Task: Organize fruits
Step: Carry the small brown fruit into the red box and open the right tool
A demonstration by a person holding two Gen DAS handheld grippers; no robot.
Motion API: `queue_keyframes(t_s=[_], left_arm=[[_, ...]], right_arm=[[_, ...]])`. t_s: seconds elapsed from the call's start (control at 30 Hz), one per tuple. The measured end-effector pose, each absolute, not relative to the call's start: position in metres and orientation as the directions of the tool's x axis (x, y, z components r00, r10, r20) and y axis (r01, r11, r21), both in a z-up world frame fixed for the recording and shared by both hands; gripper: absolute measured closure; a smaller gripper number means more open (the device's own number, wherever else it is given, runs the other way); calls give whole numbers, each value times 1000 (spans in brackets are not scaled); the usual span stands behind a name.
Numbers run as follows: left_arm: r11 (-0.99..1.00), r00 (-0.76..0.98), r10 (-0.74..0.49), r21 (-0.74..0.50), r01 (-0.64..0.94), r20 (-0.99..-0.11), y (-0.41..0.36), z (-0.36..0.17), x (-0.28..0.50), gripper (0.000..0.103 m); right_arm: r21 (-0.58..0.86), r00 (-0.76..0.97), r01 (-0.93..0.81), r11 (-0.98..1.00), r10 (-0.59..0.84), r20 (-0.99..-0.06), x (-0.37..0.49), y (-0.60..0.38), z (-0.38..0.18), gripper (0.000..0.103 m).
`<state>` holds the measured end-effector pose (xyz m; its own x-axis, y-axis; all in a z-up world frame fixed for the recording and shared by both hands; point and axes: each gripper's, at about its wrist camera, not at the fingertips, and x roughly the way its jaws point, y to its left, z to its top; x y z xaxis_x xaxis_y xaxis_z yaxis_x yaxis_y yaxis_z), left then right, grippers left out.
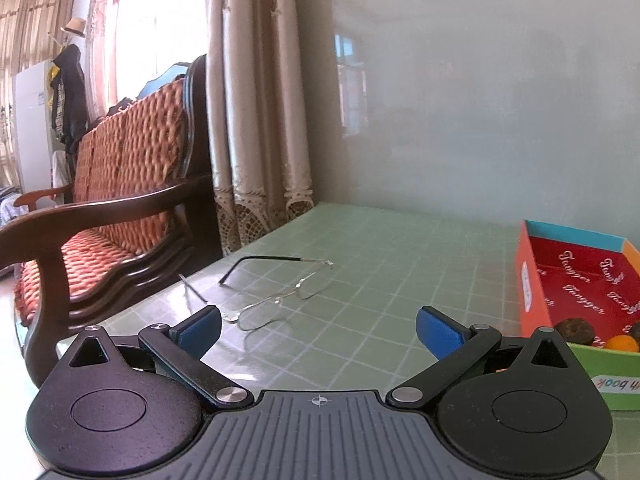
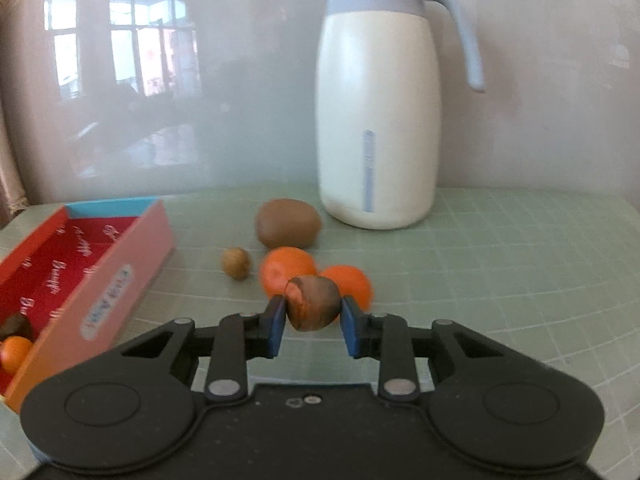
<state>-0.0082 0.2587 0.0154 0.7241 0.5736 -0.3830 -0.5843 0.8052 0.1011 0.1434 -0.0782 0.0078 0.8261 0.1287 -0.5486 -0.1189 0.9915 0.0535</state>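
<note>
Green, glossy grid-patterned covering spreads over the table (image 2: pixel 520 264). On it the right wrist view counts two smooth round oranges (image 2: pixel 286 270), one fuzzy oval kiwi (image 2: pixel 288 223) farther back, and one small tan walnut (image 2: pixel 237 263) to their left. One more fruit, a dark brown, wrinkled, roundish piece (image 2: pixel 312 304) with an orange-tinged scar, sits pinched between the blue pads of the right gripper (image 2: pixel 312 314), whose jaws are closed tight on it, near the two oranges. Behind stands one tall cream jug (image 2: pixel 376 120) with a grey-blue lid and curved handle. At left lies one open cardboard box (image 2: pixel 120 264), rectangular, red-lined with white script, pink on its outer side; inside its near end are one orange and one dark fruit.

From the left wrist view, the left gripper (image 1: pixel 318 330) is spread fully wide and holds nothing. One pair of thin wire-framed glasses (image 1: pixel 276 296) lies folded open on the table ahead. The same box (image 1: pixel 532 280) is at right, with one orange and two dark fruits showing. Far left is one dark wooden bench (image 1: pixel 120 208) with woven orange cushions, beside beige lace-hemmed curtains (image 1: pixel 256 100).
</note>
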Motion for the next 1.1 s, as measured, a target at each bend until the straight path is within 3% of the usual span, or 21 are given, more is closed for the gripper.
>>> queue_keyframes(t_s=[0.87, 0.93, 1.0, 1.1], left_arm=[[763, 672, 617, 103, -638, -410, 292, 7, -26, 0], [765, 673, 614, 102, -636, -412, 291, 7, -26, 0], [768, 677, 613, 107, -631, -408, 288, 8, -26, 0], [773, 682, 610, 113, -624, -403, 285, 9, -24, 0]], right_arm=[[47, 808, -382, 923, 358, -469, 110, 42, 24, 75], [35, 803, -397, 917, 366, -471, 109, 50, 22, 69], [-20, 809, -412, 911, 356, -468, 105, 61, 21, 52], [13, 809, -433, 901, 395, -435, 98, 60, 26, 50]])
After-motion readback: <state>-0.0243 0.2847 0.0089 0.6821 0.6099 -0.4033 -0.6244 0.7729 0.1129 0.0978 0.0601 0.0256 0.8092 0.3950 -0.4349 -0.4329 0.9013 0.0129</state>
